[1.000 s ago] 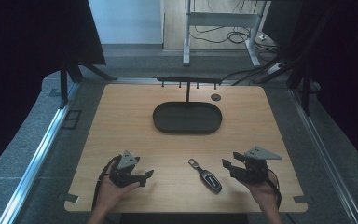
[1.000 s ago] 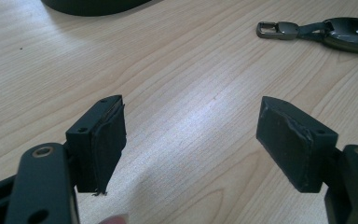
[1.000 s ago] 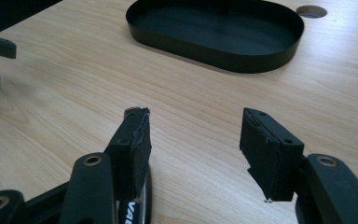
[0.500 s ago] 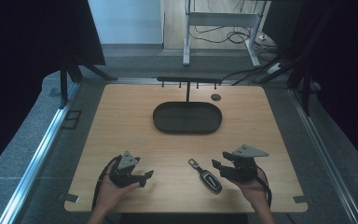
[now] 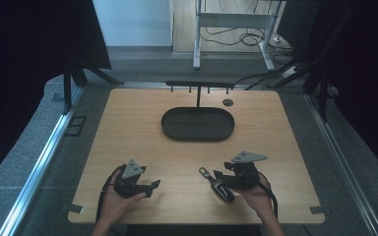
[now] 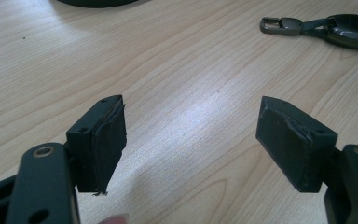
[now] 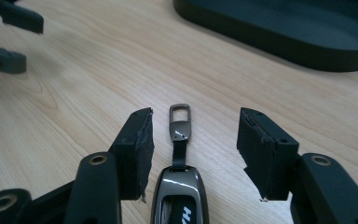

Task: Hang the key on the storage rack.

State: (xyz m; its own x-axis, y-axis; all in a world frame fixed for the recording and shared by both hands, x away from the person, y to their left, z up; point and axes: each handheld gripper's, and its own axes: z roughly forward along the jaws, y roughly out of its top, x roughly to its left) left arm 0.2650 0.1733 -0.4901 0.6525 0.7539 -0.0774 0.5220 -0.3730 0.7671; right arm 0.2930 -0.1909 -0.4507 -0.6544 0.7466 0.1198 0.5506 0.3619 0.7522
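Right tool (image 7: 192,140) sits over the car key fob (image 7: 179,196), and I see its jaws standing apart on either side of the fob, the pads clear of it with wood showing in the gaps; they have just been closing a little, with the fob's strap and metal clasp (image 7: 179,116) between them. In the high view the right tool (image 5: 221,177) is at the near edge of the surface (image 5: 128,128), and the key fob (image 5: 217,184) lies on the wood nearer to me than the dark oval tray (image 5: 198,124), angled so that its clasp end points toward the tray. My left tool (image 5: 152,187) rests in the left hand (image 5: 120,199), well to the left of the fob, its jaws wide apart with nothing between them but bare wood. From the left gripper view I see the key fob (image 6: 345,30) far ahead and off to one side, with the tray's edge (image 6: 98,2) just beyond. The fob lies outside the tray, near it but not touching.
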